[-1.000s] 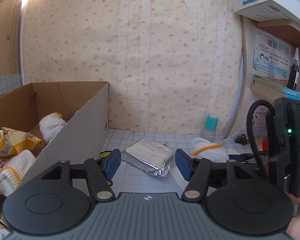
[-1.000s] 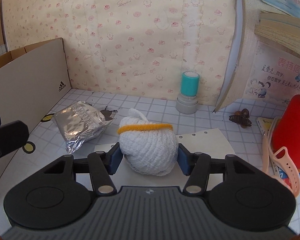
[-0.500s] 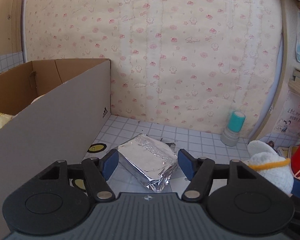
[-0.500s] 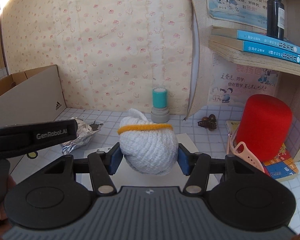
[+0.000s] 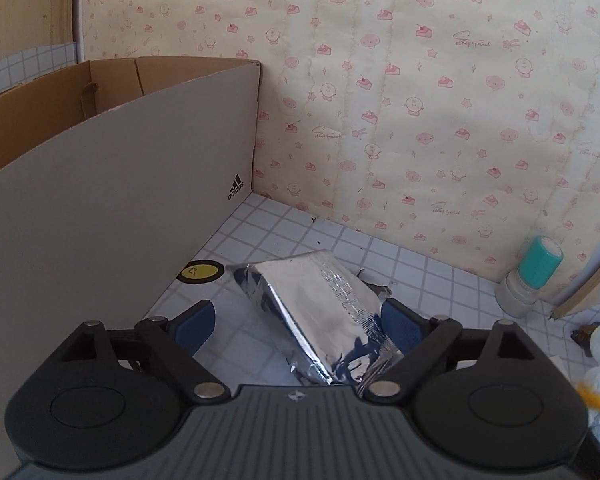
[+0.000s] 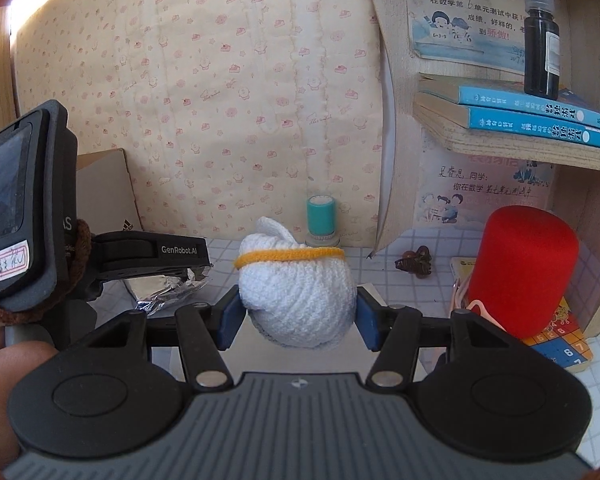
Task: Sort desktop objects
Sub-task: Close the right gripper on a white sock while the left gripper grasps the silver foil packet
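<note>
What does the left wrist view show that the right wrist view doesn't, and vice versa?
Left wrist only: the round yellow-and-black sticker on the tiled desk, and the brown inside of the grey cardboard shoebox.

Right wrist only: the red cylinder, blue books, black dropper bottle, brown hair clip.

Both: the silver foil packet between the opening jaws of the left gripper, the teal-capped stamp, and the white knitted glove ball with yellow band clamped in the right gripper.
</note>
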A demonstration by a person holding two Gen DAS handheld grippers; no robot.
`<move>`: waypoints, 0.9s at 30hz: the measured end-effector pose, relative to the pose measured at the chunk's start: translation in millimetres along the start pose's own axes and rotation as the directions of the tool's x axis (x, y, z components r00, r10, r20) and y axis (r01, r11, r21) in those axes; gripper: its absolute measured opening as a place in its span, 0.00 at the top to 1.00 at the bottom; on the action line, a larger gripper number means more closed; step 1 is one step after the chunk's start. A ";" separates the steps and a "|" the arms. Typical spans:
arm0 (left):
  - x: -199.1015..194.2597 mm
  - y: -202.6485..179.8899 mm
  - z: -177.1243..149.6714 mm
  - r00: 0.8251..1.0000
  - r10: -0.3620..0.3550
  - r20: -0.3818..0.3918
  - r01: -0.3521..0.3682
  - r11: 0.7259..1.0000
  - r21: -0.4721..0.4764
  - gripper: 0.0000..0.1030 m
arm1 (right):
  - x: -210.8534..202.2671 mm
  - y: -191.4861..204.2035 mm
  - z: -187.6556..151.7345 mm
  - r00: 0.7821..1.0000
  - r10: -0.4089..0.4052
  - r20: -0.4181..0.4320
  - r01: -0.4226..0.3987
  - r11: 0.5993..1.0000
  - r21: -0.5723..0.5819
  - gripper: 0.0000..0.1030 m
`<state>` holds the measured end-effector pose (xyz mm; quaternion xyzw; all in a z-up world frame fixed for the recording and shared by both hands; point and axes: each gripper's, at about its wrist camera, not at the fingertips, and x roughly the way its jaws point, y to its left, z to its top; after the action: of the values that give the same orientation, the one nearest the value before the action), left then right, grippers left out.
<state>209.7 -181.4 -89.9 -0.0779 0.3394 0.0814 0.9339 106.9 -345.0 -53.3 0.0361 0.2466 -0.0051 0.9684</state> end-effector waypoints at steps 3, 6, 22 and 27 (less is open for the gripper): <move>4.3 3.4 -2.2 1.000 -0.013 -0.006 0.013 1.000 -0.018 0.00 | -2.2 -3.0 0.4 1.000 -0.003 0.006 0.003 1.000 0.007 0.45; 4.8 4.8 -2.3 1.000 -0.027 0.003 0.027 1.000 -0.015 0.00 | -2.9 -4.9 -0.5 1.000 -0.007 0.007 0.007 1.000 0.010 0.45; -39.6 9.6 -22.4 0.972 -0.177 0.153 0.159 0.980 0.122 0.61 | -20.4 -6.7 -1.1 0.999 -0.032 0.043 0.031 0.999 0.028 0.44; -51.9 11.0 -23.9 0.965 -0.197 0.174 0.170 0.973 0.157 0.68 | -21.3 -2.5 -2.1 0.999 -0.037 0.038 0.036 0.999 0.020 0.44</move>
<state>153.4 -180.6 -75.5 -0.0349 0.2454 -0.0228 0.9685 87.0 -347.6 -45.1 0.0409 0.2283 -0.0257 0.9724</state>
